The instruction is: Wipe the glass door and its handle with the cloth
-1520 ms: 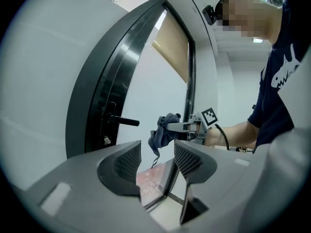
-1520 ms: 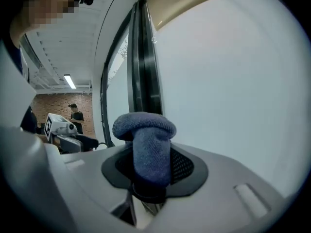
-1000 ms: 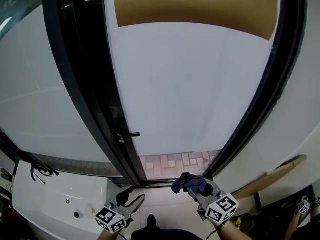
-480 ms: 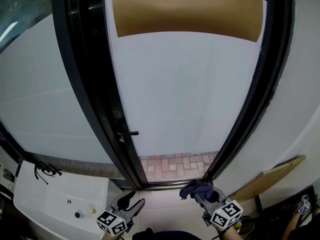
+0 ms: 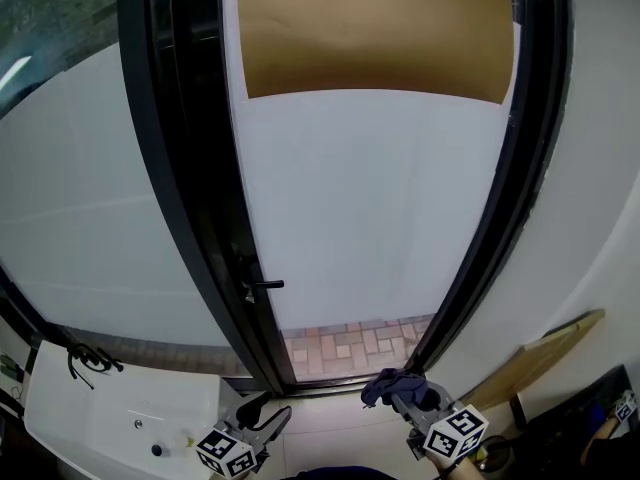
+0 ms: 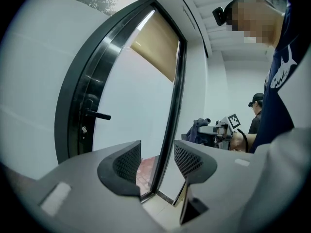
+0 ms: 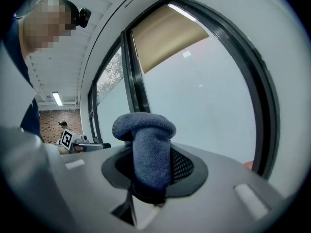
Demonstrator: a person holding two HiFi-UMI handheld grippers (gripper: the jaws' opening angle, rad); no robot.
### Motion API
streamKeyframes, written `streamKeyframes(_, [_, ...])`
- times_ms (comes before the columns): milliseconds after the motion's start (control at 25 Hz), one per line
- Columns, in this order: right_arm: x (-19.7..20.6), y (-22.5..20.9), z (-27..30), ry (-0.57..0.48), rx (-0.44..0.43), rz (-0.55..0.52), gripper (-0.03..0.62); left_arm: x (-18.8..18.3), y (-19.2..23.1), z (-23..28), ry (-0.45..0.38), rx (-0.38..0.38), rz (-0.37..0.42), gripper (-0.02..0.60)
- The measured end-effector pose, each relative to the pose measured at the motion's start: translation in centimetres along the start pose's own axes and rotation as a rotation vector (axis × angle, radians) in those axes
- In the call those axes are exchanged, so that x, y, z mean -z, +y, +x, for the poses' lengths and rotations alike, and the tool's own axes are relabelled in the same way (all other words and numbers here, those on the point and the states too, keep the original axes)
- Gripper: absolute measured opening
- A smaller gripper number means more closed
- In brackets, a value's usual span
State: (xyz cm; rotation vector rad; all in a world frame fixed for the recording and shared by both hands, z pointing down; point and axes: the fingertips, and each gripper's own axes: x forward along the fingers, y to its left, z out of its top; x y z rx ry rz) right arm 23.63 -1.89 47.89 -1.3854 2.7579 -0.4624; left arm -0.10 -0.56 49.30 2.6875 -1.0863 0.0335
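Note:
A tall glass door [image 5: 370,208] in a black frame fills the head view, frosted below and covered by a tan panel [image 5: 375,33] at the top. Its black lever handle [image 5: 262,286] sticks out of the left frame edge; the same handle [image 6: 97,115] shows in the left gripper view. My right gripper [image 5: 400,392] is shut on a dark blue cloth [image 5: 392,383], which bulges out of the jaws as the cloth [image 7: 146,149] in the right gripper view. It hangs low, short of the glass. My left gripper [image 5: 262,414] is open and empty, low and left of the door.
A white sink unit [image 5: 120,418] with a black tap [image 5: 85,356] stands at lower left. A long wooden board [image 5: 540,353] leans at lower right. Red paving [image 5: 350,343] shows through the clear bottom strip of glass. Another person [image 6: 256,113] stands in the background.
The view has drifted a little, so the door sits more upright and the handle lower in frame. Both grippers have sunk slightly toward the bottom edge. The cloth stays clamped.

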Motion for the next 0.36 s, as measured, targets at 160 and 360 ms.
streamKeyframes(160, [0.0, 0.34, 0.11, 0.002, 0.015, 0.006, 0.13, -0.54, 0.51, -0.04, -0.006, 0.017, 0.005, 0.21])
streamKeyframes(360, [0.48, 1.02, 0.35, 0.007, 0.023, 0.018, 0.13, -0.61, 0.94, -0.29, -0.01, 0.037, 0.014, 0.21])
